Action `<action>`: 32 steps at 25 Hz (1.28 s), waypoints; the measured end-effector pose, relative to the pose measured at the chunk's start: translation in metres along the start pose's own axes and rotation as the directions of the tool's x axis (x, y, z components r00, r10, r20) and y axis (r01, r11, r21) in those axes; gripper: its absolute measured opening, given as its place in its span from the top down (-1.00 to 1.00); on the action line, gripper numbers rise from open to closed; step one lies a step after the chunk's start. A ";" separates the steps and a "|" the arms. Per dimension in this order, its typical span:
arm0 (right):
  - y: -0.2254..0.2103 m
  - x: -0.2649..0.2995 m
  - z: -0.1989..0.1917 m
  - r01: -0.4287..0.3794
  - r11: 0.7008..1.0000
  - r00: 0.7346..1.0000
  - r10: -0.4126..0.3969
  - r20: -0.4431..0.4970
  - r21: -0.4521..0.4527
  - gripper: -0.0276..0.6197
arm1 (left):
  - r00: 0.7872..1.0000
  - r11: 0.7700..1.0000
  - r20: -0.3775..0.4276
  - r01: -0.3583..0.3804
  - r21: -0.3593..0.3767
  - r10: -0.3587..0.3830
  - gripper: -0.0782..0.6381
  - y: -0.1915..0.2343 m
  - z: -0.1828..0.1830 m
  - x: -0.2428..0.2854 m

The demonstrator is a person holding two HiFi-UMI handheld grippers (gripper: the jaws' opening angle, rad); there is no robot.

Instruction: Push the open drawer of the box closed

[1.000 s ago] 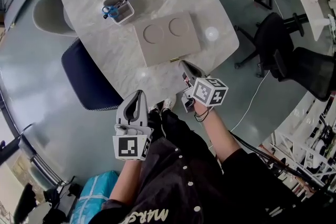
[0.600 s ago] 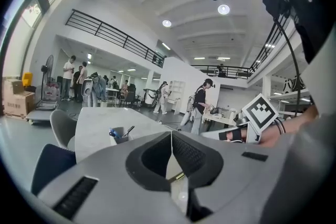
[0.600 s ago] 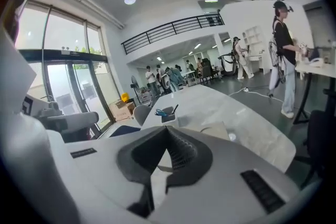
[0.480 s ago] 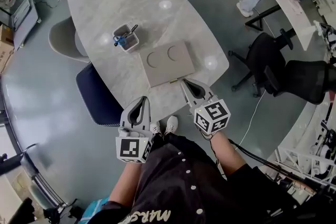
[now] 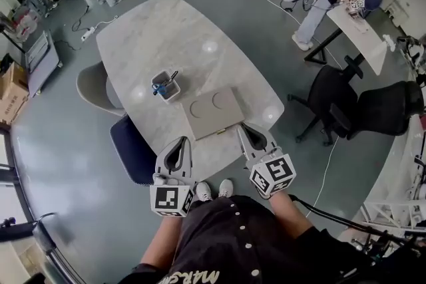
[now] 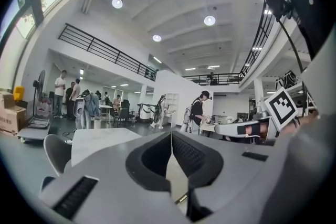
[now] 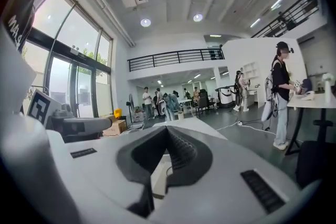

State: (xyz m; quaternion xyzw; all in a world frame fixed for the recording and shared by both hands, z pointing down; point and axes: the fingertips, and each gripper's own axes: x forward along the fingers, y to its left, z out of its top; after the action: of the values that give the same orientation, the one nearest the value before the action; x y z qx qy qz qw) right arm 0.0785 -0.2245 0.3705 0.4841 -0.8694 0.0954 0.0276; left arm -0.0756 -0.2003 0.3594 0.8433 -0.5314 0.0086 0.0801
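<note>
Left gripper (image 6: 170,135): jaws pressed together, nothing between them. Right gripper (image 7: 167,128): same condition, closed and empty. Only the head view gives the layout. Both grippers are held at the near side of the box (image 5: 213,112), the left one short of its near-left corner and the right one just beside its near-right corner. The box lies flat on the marble surface (image 5: 166,30), with two round recesses on top and a small brass handle (image 5: 221,132) on its near face. Whether the drawer protrudes cannot be told. Each gripper view shows only a tan strip of the box below the jaw tips. Beyond the box's far-left corner stands a square grey holder (image 5: 166,91) containing blue-handled scissors (image 5: 158,86) and a dark pen.
</note>
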 end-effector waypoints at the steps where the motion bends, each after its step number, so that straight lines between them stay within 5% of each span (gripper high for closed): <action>1: 0.000 -0.001 0.006 0.008 1.000 1.000 -0.008 0.024 -0.005 0.92 | 1.000 1.000 0.016 0.005 0.002 -0.005 0.73 0.000 0.006 0.000; 9: 0.001 -0.013 0.033 0.025 0.999 0.991 -0.021 0.135 -0.024 0.92 | 0.997 1.000 0.074 -0.011 0.026 0.009 0.73 -0.007 0.031 -0.004; 32: -0.002 -0.028 0.042 0.047 0.998 0.985 -0.041 0.170 -0.031 0.92 | 0.994 0.998 0.106 -0.030 0.056 0.024 0.73 -0.021 0.035 -0.010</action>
State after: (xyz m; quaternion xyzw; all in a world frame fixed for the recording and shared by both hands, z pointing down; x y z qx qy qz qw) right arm 0.0968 -0.2102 0.3253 0.5091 -0.8591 0.0383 -0.0359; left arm -0.0637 -0.1879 0.3213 0.8371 -0.5460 -0.0197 0.0276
